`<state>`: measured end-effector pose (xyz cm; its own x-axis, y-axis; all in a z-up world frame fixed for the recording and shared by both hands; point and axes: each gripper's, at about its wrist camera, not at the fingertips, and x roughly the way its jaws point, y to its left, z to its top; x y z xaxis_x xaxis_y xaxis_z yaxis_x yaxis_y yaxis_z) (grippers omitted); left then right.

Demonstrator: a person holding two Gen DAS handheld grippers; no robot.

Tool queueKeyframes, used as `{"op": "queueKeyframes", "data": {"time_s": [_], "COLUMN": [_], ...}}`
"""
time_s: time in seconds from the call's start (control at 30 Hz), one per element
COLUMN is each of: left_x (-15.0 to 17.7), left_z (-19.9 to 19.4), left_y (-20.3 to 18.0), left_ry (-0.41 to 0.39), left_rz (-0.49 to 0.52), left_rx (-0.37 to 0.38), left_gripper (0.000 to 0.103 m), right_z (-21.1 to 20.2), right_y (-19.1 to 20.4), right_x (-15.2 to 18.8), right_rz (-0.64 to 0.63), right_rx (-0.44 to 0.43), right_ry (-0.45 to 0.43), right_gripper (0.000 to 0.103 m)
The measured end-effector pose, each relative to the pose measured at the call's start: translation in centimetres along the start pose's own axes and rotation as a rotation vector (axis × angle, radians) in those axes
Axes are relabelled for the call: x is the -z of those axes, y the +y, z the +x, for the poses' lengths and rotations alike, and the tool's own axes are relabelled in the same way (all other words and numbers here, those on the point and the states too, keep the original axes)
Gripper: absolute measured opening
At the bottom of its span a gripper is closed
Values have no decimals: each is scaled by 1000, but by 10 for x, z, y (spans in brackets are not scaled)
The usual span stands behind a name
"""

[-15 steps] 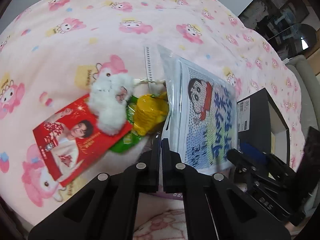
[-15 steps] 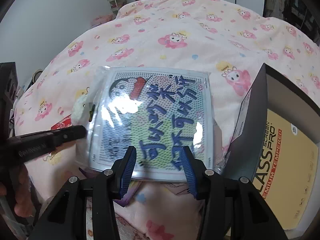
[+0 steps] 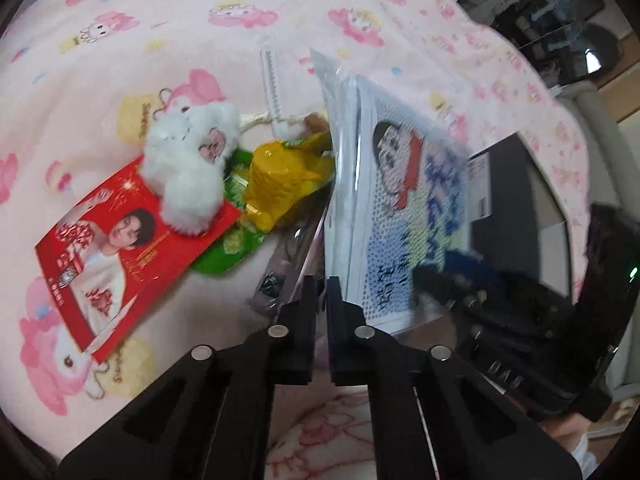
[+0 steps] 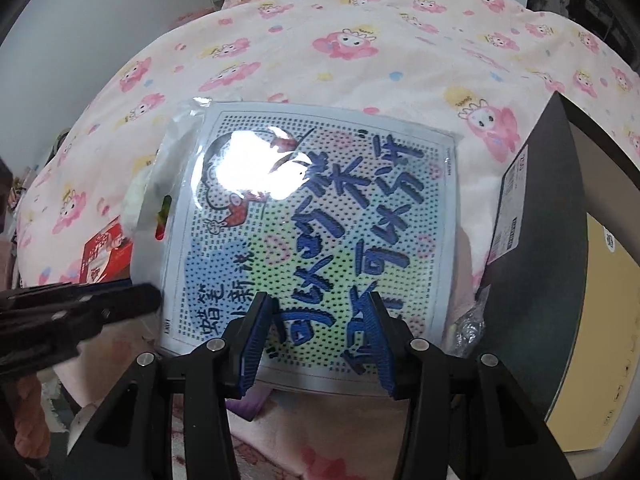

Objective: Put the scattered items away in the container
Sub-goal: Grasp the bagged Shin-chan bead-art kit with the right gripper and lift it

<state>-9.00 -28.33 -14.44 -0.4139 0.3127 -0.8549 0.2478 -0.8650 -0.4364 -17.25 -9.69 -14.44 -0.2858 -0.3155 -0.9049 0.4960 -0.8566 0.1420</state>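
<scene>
A clear-bagged cartoon bead-art sheet (image 4: 320, 232) is tilted up off the pink bedspread. My left gripper (image 3: 323, 292) is shut on the bag's near left edge (image 3: 340, 208). My right gripper (image 4: 316, 312) is open, its blue-padded fingers just over the sheet's near edge. It shows blurred in the left wrist view (image 3: 460, 272). A black open box (image 4: 560, 248) stands right of the sheet; it also shows in the left wrist view (image 3: 516, 200). A white plush toy (image 3: 192, 168), red packet (image 3: 120, 248), yellow wrapped item (image 3: 280, 184), green packet (image 3: 224, 252) and dark sachet (image 3: 280, 276) lie left of the sheet.
A tan screen-protector package (image 4: 588, 360) lies inside the box. A white comb-like strip (image 3: 274, 80) lies behind the plush. A small clear bag (image 4: 468, 324) sits by the box's near corner. The bedspread (image 4: 360, 40) stretches beyond; shelves stand at the room's far side.
The left gripper has lifted the bag's left edge higher, tilting the sheet steeper and uncovering the dark sachet. The right gripper has come slightly closer to the sheet, still open.
</scene>
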Motion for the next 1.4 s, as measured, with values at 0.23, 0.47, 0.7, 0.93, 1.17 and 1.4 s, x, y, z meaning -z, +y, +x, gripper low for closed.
{"op": "queueKeyframes", "data": {"time_s": [0.23, 0.47, 0.7, 0.93, 1.17, 1.4], "left_x": [-31, -30, 15, 21, 20, 1], "left_z": [-37, -42, -27, -6, 11, 5], "left_y": [15, 42, 37, 15, 7, 15], "left_ry": [-142, -155, -41, 12, 44, -52], "left_rz": [-7, -47, -68, -67, -86, -152], "left_rx": [-88, -88, 77, 12, 63, 84], "left_gripper": [0, 15, 29, 34, 34, 29], "right_z": [-26, -27, -14, -15, -1, 13], "right_y": [16, 29, 23, 11, -9, 1], "right_x": [5, 14, 21, 48, 61, 38], "right_rz": [-36, -41, -18, 17, 106, 127], "right_rx": [-19, -6, 23, 1, -65, -226], "right_ry": [-55, -51, 6, 51, 118, 175], "right_gripper": [43, 43, 43, 43, 43, 49]}}
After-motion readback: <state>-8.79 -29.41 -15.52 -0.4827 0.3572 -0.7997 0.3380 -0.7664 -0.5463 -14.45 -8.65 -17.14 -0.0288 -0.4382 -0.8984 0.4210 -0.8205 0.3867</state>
